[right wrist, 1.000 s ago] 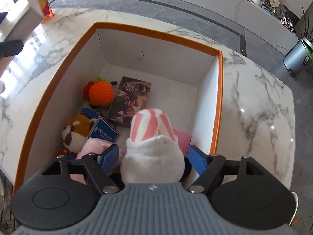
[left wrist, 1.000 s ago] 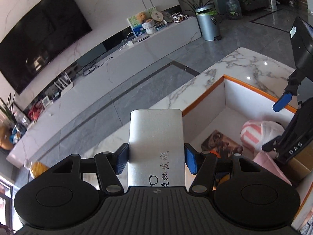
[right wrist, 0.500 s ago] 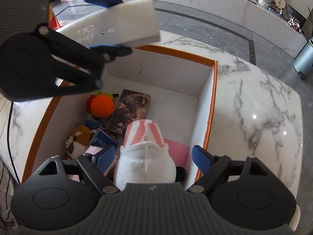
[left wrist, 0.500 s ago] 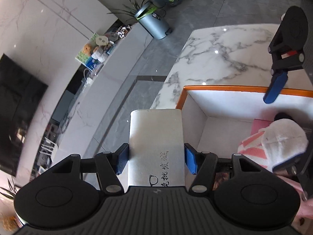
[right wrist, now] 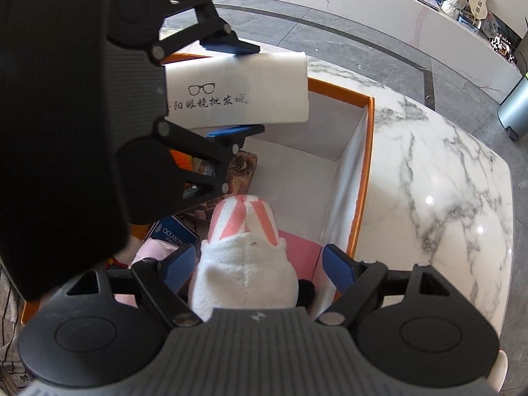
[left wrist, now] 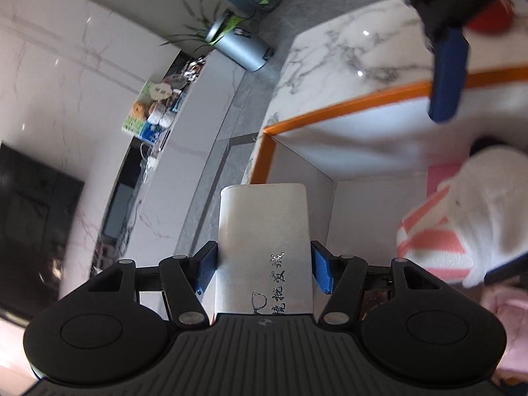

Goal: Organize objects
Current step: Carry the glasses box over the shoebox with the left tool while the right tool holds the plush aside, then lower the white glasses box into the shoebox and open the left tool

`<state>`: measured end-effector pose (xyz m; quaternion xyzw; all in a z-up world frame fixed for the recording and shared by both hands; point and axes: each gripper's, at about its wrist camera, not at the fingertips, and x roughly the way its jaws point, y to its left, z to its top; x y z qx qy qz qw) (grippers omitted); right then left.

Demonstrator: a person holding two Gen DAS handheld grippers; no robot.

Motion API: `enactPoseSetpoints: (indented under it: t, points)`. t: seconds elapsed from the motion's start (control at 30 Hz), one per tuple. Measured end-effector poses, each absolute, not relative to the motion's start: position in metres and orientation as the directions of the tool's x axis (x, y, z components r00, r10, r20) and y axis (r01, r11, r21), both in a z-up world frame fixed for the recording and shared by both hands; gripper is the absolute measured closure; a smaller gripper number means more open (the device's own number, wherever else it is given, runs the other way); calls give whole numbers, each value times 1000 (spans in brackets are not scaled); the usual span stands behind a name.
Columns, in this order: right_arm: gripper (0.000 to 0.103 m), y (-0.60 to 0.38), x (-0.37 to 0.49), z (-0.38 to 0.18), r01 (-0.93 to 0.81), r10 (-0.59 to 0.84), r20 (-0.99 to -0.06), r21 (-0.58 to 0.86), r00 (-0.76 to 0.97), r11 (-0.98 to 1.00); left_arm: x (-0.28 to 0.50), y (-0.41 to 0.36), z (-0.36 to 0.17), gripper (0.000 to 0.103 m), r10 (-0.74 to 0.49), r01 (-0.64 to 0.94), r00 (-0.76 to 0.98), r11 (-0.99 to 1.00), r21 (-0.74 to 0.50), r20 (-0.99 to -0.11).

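Observation:
My left gripper [left wrist: 264, 269] is shut on a white glasses case [left wrist: 264, 247] with a printed glasses logo, and holds it above the far corner of the orange-rimmed white box [left wrist: 330, 112]. In the right wrist view the case [right wrist: 237, 94] hangs over the box [right wrist: 366, 171]. My right gripper [right wrist: 260, 265] is open, its blue pads either side of a white plush with pink-striped ears [right wrist: 246, 264] that lies in the box. The plush shows at the right in the left wrist view [left wrist: 462, 217].
The box also holds a dark picture book [right wrist: 241, 168], a blue "Ocean" tag [right wrist: 176, 236], an orange knitted toy [right wrist: 180, 160] and pink items [right wrist: 300, 247]. The box stands on a marble table [right wrist: 439, 178]. A grey bin [left wrist: 237, 49] stands on the floor beyond.
My left gripper has carried the glasses case over the box, toward its far corner. My right gripper's jaws have opened wider around the plush.

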<state>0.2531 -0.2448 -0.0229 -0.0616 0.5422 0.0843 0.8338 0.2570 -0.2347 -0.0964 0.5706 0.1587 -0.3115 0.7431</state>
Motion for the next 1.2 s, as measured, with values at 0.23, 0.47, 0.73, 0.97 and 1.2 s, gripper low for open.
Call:
enactPoseSetpoints:
  t: [0.23, 0.47, 0.73, 0.97, 1.2]
  points:
    - [18, -238, 250, -28, -222, 58, -920, -32, 389, 975, 252, -228, -101, 13, -318, 674, 722, 126, 728, -614]
    - [18, -242, 251, -28, -201, 63, -919, -18, 388, 979, 254, -208, -78, 10, -418, 730, 675, 253, 635, -609]
    - [18, -245, 253, -29, -184, 61, -923, -11, 381, 983, 272, -185, -42, 9, -424, 746, 664, 437, 503, -616]
    - [29, -249, 244, -16, -140, 91, -897, 32, 434, 990, 270, -112, 7, 10, -364, 614, 700, 746, 258, -614]
    - [46, -243, 232, -5, -66, 63, -804, 29, 591, 997, 248, -68, 16, 10, -180, 431, 705, 877, 212, -686]
